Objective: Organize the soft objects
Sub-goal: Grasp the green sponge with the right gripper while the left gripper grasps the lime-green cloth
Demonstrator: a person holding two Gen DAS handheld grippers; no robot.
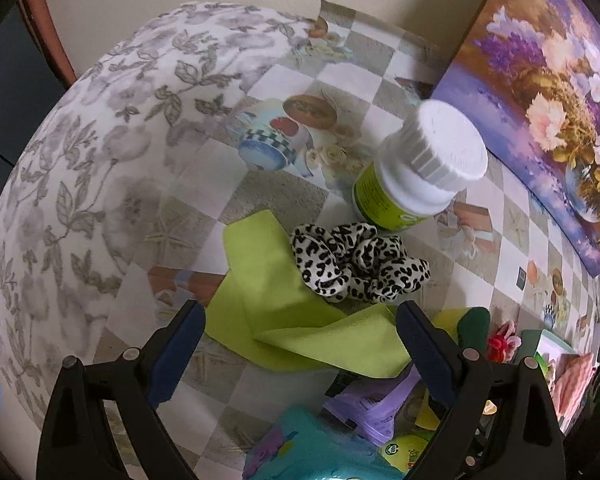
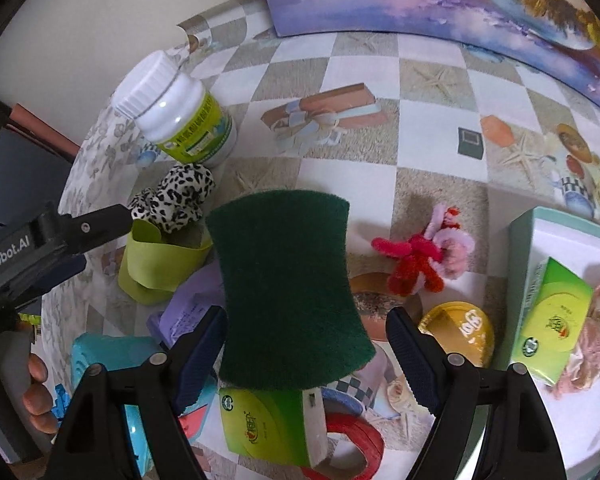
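In the left wrist view my left gripper point(image 1: 300, 344) is open, its jaws wide apart over a lime green stretch band point(image 1: 272, 300). A leopard-print scrunchie point(image 1: 356, 266) lies just beyond the fingertips, beside a white-capped bottle point(image 1: 416, 168). In the right wrist view my right gripper point(image 2: 306, 344) is open above a dark green scouring sponge point(image 2: 288, 288), which lies between the jaws without touching them. The scrunchie point(image 2: 176, 196), the band point(image 2: 152, 268) and the left gripper's finger point(image 2: 88, 228) show at left. A red and pink pipe-cleaner flower point(image 2: 424, 256) lies right of the sponge.
A pale green tray point(image 2: 520, 248) at right holds a green box point(image 2: 552, 320) and pink cloth point(image 2: 596, 332). A gold tin point(image 2: 460, 332), a green box point(image 2: 268, 424), red ring point(image 2: 356, 436), purple packet point(image 2: 188, 304) and blue item point(image 2: 108, 356) crowd the front. A flower painting point(image 1: 548, 92) stands behind.
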